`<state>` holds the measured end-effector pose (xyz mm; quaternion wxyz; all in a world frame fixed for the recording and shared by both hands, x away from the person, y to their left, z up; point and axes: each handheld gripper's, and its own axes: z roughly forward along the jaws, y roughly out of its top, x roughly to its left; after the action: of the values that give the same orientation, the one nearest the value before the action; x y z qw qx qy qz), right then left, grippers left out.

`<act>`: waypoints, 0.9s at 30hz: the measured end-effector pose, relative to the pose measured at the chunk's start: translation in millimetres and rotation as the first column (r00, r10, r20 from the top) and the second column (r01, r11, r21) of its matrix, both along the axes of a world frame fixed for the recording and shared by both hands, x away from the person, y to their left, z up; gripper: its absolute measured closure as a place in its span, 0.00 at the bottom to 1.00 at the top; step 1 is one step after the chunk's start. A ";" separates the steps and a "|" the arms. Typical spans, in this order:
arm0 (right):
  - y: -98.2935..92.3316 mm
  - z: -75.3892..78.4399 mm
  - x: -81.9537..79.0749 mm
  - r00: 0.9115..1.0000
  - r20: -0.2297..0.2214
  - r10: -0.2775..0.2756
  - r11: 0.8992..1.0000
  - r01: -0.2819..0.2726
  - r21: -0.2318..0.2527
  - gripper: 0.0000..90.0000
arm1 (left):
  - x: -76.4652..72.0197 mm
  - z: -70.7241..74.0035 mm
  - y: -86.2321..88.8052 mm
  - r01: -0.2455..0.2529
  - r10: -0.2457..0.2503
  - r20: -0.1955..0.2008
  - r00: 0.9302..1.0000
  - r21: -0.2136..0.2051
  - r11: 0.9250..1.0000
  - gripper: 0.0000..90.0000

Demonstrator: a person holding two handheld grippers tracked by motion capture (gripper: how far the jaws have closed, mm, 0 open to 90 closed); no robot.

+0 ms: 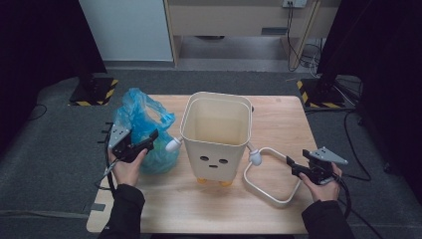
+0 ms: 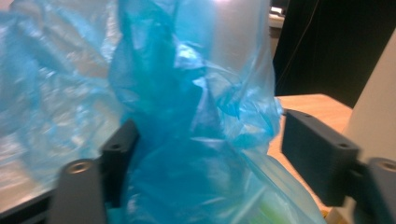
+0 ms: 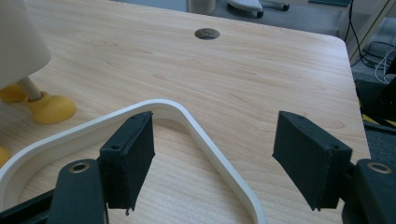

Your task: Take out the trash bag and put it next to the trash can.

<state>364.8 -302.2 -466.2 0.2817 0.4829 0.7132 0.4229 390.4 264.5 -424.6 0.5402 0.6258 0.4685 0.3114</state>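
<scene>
A cream bin (image 1: 219,149) with a small face and yellow feet (image 3: 49,109) stands mid-table. Its white loop handle (image 1: 259,191) lies flat on the table to its right. A crumpled blue plastic bag (image 1: 144,124) sits left of the bin. My left gripper (image 1: 149,140) is open, and a fold of the blue bag (image 2: 187,140) hangs between its spread jaws; the bin's wall (image 2: 373,107) shows at the right edge. My right gripper (image 1: 292,165) is open at the handle's right corner. In the right gripper view the handle (image 3: 163,105) runs between the open jaws.
The wooden table (image 1: 199,209) has a round cable hole (image 3: 207,33) near its far edge. Two black stands with striped bases (image 1: 94,92) (image 1: 321,92) sit on the grey floor behind the table. Cables (image 1: 303,52) trail at the back right.
</scene>
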 end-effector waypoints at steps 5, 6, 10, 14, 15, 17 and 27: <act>-0.3 0.3 -0.2 1.000 0.000 0.000 1.000 0.000 -0.002 0.32 | -4.6 7.6 1.4 -0.038 0.038 0.000 0.999 0.011 0.999 0.21; -0.4 0.1 0.0 1.000 0.007 -0.003 1.000 0.003 0.000 0.31 | -6.2 9.0 1.6 -0.044 0.044 -0.002 0.999 0.005 0.999 0.20; -1.6 0.7 -0.1 1.000 0.006 -0.006 1.000 0.006 0.004 0.31 | -12.0 15.9 3.0 -0.054 0.054 0.019 0.998 0.011 0.998 0.18; -1.8 1.0 -0.3 1.000 0.008 -0.005 1.000 0.005 0.005 0.31 | -17.6 24.0 5.8 -0.052 0.052 0.066 0.996 -0.004 0.999 0.18; -1.7 0.9 -0.1 1.000 0.007 -0.007 1.000 0.007 0.008 0.31 | -18.8 25.8 6.0 -0.053 0.053 0.074 0.996 -0.009 0.999 0.17; -1.9 0.6 0.0 1.000 0.006 -0.004 1.000 0.004 -0.002 0.31 | -20.9 29.4 5.6 -0.047 0.049 0.085 0.995 -0.018 0.999 0.17; -2.4 1.3 -0.2 1.000 0.015 -0.008 1.000 0.008 0.004 0.31 | -34.2 44.2 8.4 -0.095 0.100 0.143 0.985 -0.039 0.995 0.17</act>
<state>364.6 -304.5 -465.0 0.2880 0.4829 0.7083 0.4267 356.2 272.9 -380.4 0.5669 0.5692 0.4629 0.3747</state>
